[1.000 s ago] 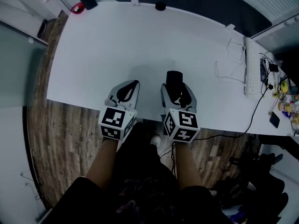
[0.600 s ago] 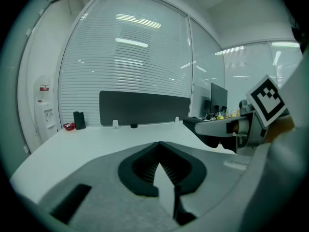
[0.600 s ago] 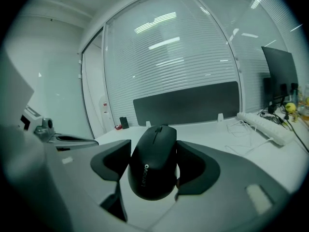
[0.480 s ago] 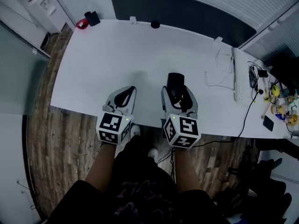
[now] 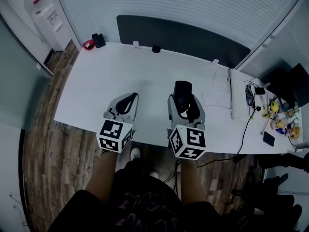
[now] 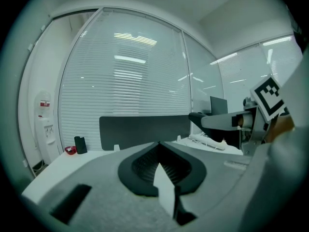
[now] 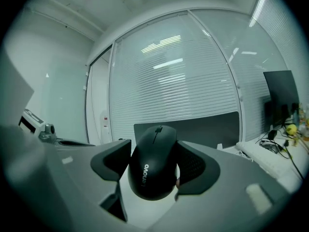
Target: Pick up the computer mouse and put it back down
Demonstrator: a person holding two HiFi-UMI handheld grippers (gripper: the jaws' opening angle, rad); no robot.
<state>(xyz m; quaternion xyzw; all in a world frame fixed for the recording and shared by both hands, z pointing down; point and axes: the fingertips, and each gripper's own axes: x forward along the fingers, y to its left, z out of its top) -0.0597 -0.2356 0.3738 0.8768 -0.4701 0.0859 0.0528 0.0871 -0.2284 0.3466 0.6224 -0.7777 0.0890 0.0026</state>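
Note:
A black computer mouse (image 5: 182, 91) hangs above the white desk (image 5: 120, 71), held between the jaws of my right gripper (image 5: 183, 100). In the right gripper view the mouse (image 7: 153, 162) fills the gap, with both pads pressed on its sides, and my right gripper (image 7: 155, 153) points about level toward the far blinds. My left gripper (image 5: 130, 98) is beside it on the left, also off the desk. In the left gripper view my left gripper (image 6: 159, 147) has its tips together and nothing between them.
A white keyboard (image 5: 235, 101) and cables (image 5: 217, 88) lie on the desk's right side. A black box (image 5: 99, 40), a red object (image 5: 88, 44) and a small black puck (image 5: 155, 49) sit along the far edge, in front of a dark panel (image 5: 178, 35). Clutter (image 5: 280, 115) crowds the right end.
Both grippers have risen from the desk's near edge, the right one carrying the mouse. The head view has tilted up, showing more of the far wall.

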